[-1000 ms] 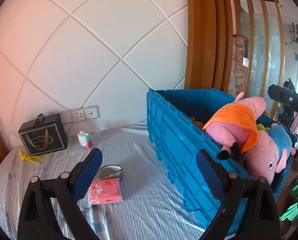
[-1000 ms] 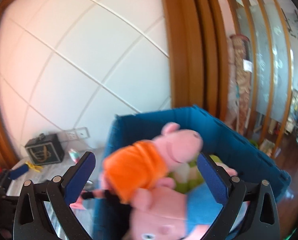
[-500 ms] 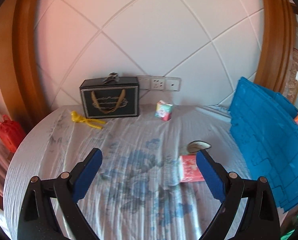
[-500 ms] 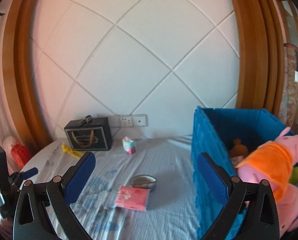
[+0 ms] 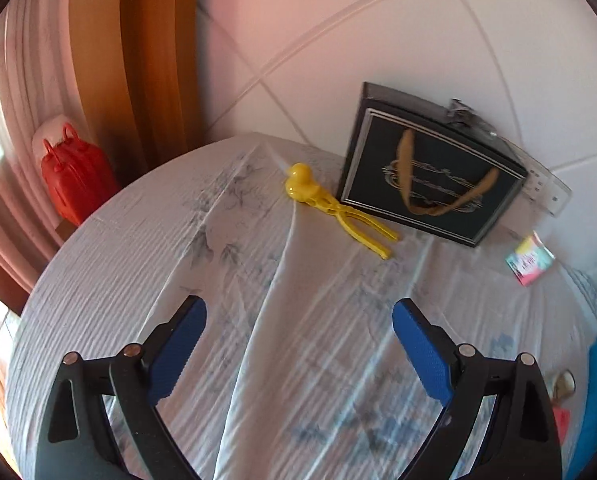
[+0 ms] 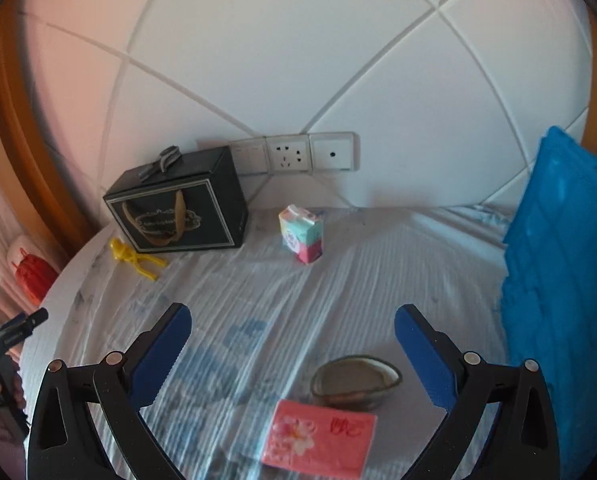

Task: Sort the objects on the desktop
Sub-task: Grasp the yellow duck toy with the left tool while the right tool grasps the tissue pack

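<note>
Pink tissue pack [image 6: 320, 438] lies flat on the cloth, low between the right gripper [image 6: 292, 344] fingers, touching the near side of a shallow grey dish [image 6: 356, 380]. Right jaws spread wide, holding nothing. Small pastel carton [image 6: 301, 233] stands upright further back, well apart from the pack, bare cloth between them. Black gift box [image 6: 180, 208] sits against the wall at back left under the wall sockets [image 6: 294, 154]; yellow duck tongs [image 6: 134, 258] lie just in front of its left corner. Blue crate [image 6: 562, 292] wall closes off the right side, near the dish.

Left gripper [image 5: 298, 340] jaws also spread wide, empty, over open cloth; tongs [image 5: 330, 204] and box [image 5: 430, 176] ahead, carton [image 5: 528, 260] at far right. Table [image 5: 110, 264] edge curves round on the left; red bag [image 5: 74, 180] sits beyond it, off the table
</note>
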Available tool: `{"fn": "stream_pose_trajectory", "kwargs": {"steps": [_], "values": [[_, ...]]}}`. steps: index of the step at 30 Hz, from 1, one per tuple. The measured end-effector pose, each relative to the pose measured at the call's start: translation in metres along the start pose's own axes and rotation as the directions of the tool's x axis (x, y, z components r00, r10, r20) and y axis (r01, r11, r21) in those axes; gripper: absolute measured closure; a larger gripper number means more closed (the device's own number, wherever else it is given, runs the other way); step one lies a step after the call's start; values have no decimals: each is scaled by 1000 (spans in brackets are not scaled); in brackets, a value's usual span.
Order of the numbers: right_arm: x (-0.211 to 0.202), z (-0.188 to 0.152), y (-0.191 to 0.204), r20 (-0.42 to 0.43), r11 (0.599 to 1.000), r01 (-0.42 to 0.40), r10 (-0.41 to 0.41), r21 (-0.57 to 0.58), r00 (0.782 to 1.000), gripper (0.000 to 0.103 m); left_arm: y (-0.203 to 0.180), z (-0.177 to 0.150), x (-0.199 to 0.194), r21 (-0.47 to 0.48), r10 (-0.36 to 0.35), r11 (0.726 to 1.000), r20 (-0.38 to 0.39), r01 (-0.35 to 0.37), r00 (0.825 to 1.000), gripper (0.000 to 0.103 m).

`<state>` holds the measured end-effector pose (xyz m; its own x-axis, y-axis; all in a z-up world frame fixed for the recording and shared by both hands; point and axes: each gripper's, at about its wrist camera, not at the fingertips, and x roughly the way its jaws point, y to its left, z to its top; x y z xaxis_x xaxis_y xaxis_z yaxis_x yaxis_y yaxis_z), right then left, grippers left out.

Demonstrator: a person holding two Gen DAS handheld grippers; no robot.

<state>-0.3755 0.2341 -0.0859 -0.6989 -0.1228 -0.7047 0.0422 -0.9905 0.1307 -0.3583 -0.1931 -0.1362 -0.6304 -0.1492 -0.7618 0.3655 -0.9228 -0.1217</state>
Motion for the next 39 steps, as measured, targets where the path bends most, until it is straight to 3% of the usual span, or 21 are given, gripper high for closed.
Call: {"fn": "stream_pose_trajectory", "kwargs": {"steps": [6, 9, 12, 14, 17, 19, 21, 22, 26, 29, 35, 36, 37, 38, 39], "values": [[140, 29, -10, -128, 999, -28, 32, 34, 991, 0, -10, 51, 129, -171, 16, 985, -49, -24, 999, 14], [186, 38, -15, -142, 999, -22, 27, 40, 990, 0, -22, 71, 177, -219, 35, 975, -37, -42, 999, 15], [220, 43, -20, -159, 998, -43, 50, 48, 986, 0, -36, 76, 222, -239, 36, 969, -86, -56, 996, 15], [234, 44, -21, -165, 997, -63, 70, 46, 984, 0, -42, 75, 240, -225, 93, 967, -106, -115, 990, 15], [250, 44, -20, -161, 998, -67, 69, 21, 985, 0, -59, 74, 251, -98, 204, 973, -77, -211, 976, 16], [260, 44, -21, -162, 996, -87, 90, 27, 983, 0, -57, 72, 248, -94, 192, 976, -69, -198, 979, 29], [270, 45, -20, -159, 994, -102, 105, 28, 982, 0, -52, 67, 239, -87, 173, 980, -83, -181, 981, 64], [275, 44, -18, -162, 995, -101, 104, 27, 981, 0, -51, 63, 235, -61, 158, 985, -95, -164, 983, 68], [289, 43, -8, -157, 994, -106, 107, 12, 982, 0, -47, 43, 217, 61, 128, 991, -93, -122, 987, 71], [289, 46, -8, -139, 995, -95, 97, 20, 986, 0, -44, 28, 202, 87, 66, 995, -108, -57, 992, 71], [293, 56, -18, -115, 999, -40, 43, 25, 992, 0, -55, 8, 174, 162, 32, 987, -81, -18, 996, 71], [298, 57, -20, -133, 998, -49, 53, 35, 990, 5, -58, 6, 165, 174, 18, 985, -64, -6, 998, 71], [300, 57, -21, -147, 998, -47, 52, 33, 988, 33, -62, 5, 157, 186, 16, 983, -47, -7, 999, 71], [300, 56, -20, -152, 1000, -18, 20, 17, 988, 46, -69, 6, 145, 199, 10, 980, -26, -5, 1000, 71], [297, 55, -19, -155, 1000, -18, 21, 18, 988, 47, -74, 5, 133, 212, -5, 977, -5, 6, 1000, 71]]}}
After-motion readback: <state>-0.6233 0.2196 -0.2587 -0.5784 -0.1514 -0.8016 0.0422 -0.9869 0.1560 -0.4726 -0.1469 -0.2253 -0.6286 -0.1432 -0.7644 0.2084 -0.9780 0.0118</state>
